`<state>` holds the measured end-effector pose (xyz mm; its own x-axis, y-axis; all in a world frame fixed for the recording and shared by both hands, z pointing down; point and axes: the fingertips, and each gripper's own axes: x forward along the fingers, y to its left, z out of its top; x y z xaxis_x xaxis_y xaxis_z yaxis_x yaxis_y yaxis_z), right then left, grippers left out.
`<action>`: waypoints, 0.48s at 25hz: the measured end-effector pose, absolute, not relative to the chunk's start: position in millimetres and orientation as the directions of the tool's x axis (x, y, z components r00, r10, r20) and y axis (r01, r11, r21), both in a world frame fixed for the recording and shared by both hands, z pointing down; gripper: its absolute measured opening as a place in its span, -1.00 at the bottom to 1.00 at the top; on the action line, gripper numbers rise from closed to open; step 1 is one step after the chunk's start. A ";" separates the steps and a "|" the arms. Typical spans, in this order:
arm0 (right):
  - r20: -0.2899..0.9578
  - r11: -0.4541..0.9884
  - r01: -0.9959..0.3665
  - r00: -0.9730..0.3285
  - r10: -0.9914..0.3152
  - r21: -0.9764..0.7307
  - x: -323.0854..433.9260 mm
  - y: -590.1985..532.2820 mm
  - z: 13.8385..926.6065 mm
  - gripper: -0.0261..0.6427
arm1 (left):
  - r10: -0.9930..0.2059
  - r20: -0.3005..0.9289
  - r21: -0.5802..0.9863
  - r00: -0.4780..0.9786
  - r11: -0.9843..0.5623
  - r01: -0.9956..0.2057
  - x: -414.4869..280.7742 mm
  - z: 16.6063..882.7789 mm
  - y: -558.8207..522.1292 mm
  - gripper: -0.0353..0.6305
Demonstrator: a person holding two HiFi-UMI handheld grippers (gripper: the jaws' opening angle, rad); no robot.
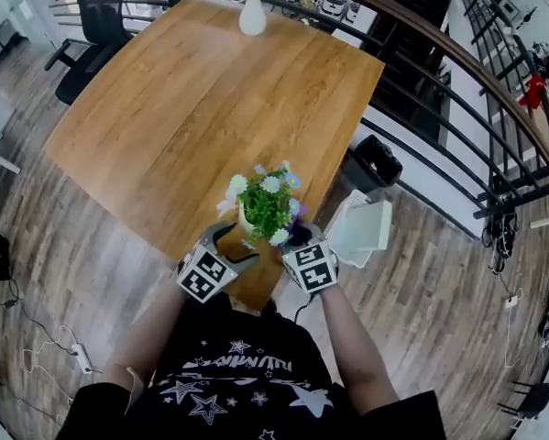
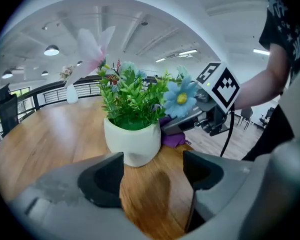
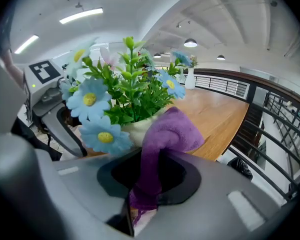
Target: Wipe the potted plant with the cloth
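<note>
Bright, even indoor light; fisheye bending at edges.
Lamps (image 2: pixel 51 49) glow overhead; table (image 1: pixel 182 108) shows soft glare; foreground blurred.

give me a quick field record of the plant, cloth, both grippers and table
plant: green leafy plant with blue flowers in a white pot, upright near the table's edge
cloth: purple terry cloth, against the pot's side
left hand-held gripper: open, empty, pot just ahead
right hand-held gripper: shut on the cloth
table: brown wooden table
</note>
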<state>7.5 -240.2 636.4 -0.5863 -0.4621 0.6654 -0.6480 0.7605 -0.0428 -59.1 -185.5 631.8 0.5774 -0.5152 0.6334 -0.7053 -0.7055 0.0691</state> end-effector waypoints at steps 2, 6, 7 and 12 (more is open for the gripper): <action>0.667 0.757 -0.652 -0.586 -0.461 -0.049 6.8 -241.4 636.1 -0.67 | -0.493 0.639 0.062 0.591 -0.732 -0.678 -68.3 631.0 -192.1 0.26; 0.677 0.756 -0.652 -0.580 -0.454 -0.052 3.4 -242.5 635.6 -0.67 | -0.397 0.647 0.051 0.651 -0.829 -0.557 -81.3 629.7 -202.2 0.39; 0.681 0.755 -0.654 -0.576 -0.452 -0.052 2.9 -242.5 636.3 -0.67 | -0.364 0.659 0.047 0.659 -0.854 -0.518 -83.6 633.2 -203.0 0.51; 0.709 0.747 -0.663 -0.548 -0.444 -0.045 -0.1 -244.2 642.3 -0.67 | -0.275 0.674 -0.019 0.686 -0.934 -0.356 -89.0 645.3 -221.3 0.75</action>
<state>-0.1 -244.2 642.3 -0.5478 -0.4440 0.7091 -0.6635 0.7469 -0.0448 -89.0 -221.3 645.3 0.6862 -0.2747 0.6736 -0.3557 -0.9344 -0.0187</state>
